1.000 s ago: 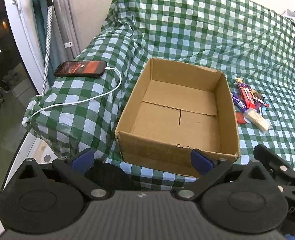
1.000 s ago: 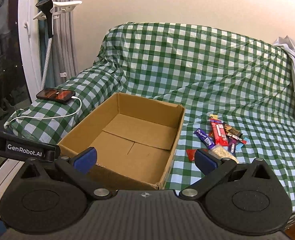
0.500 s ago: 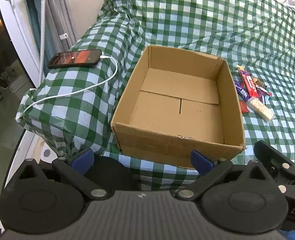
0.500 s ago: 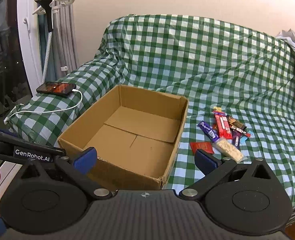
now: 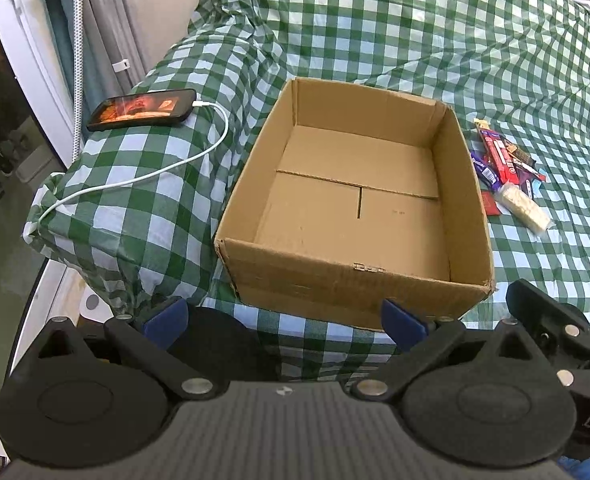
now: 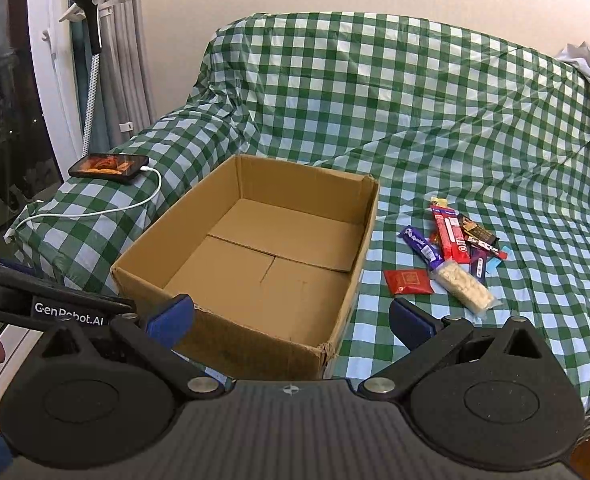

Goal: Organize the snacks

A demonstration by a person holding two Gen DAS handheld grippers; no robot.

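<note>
Cardboard box [image 5: 359, 216] fills the middle of the left wrist view, open-topped and bare inside, sitting on a sofa draped in a green checked cover [image 5: 415, 40]. The left tool [image 5: 285, 316] hangs just short of the box's near wall, its blue-tipped fingers spread wide with nothing between them. Snacks [image 5: 507, 176] lie in a loose heap on the cover just right of the box. Left of the box, a phone [image 5: 143, 109] with a lit screen rests on the armrest, a white cable [image 5: 143, 178] trailing from it. From the right wrist view, the right tool [image 6: 291, 318] is likewise parted and empty, near the box's [image 6: 263, 256] near right corner. The snacks [image 6: 451, 256] lie right of the box, among them a red packet [image 6: 408, 281], a pale cracker pack [image 6: 465, 286] and a purple bar [image 6: 421, 243].
</note>
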